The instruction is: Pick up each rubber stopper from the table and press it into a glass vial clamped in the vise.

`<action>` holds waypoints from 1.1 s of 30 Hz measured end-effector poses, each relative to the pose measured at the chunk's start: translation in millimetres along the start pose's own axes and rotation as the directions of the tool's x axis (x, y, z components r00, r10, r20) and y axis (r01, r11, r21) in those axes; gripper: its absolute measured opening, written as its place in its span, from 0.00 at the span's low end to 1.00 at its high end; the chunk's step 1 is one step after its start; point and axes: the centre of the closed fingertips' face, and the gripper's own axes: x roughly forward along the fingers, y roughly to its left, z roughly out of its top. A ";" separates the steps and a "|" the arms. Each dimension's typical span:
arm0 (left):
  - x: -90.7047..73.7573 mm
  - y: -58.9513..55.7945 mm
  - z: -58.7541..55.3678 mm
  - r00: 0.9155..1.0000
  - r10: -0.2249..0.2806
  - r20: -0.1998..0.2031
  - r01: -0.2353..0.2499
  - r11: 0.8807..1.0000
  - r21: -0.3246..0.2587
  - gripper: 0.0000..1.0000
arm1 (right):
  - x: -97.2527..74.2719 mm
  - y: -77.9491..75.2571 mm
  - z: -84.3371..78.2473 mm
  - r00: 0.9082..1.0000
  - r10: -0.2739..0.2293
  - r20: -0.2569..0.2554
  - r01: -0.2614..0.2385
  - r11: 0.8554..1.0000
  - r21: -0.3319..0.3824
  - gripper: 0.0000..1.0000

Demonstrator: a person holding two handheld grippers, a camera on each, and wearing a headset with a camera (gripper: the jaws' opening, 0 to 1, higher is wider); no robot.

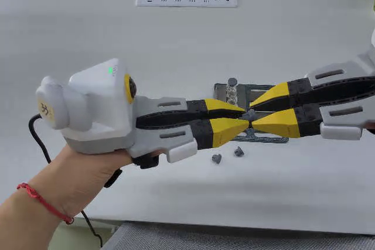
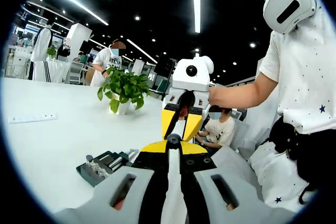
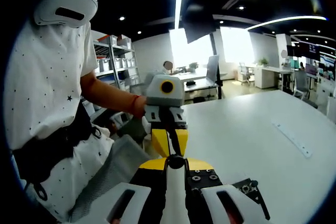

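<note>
My left gripper comes in from the left and my right gripper from the right, and they meet tip to tip above the vise. A small grey rubber stopper sits where the tips touch, and both pairs of jaws look shut on it. In the left gripper view that stopper is at my jaw tips, and in the right gripper view the stopper is likewise. A glass vial stands in the vise with a stopper on top. Two loose stoppers lie on the table in front.
A white power strip lies at the far side of the white table. A black cable hangs off the near edge by my left hand. A potted plant stands further along the table. People sit in the background.
</note>
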 end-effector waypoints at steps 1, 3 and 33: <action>-0.4 -0.9 0.8 1.000 -0.007 0.004 0.007 1.000 -0.008 0.03 | -0.2 0.8 1.0 1.000 0.005 0.003 -0.005 1.000 0.001 0.08; -0.7 -2.0 1.9 1.000 -0.014 0.010 0.014 1.000 -0.018 0.03 | -0.6 1.8 2.6 1.000 0.010 0.006 -0.010 1.000 -0.002 0.08; -7.4 -13.8 9.2 0.993 -0.110 0.044 0.113 0.989 -0.094 0.03 | -1.8 12.8 13.4 0.997 0.081 -0.004 -0.081 0.997 -0.017 0.05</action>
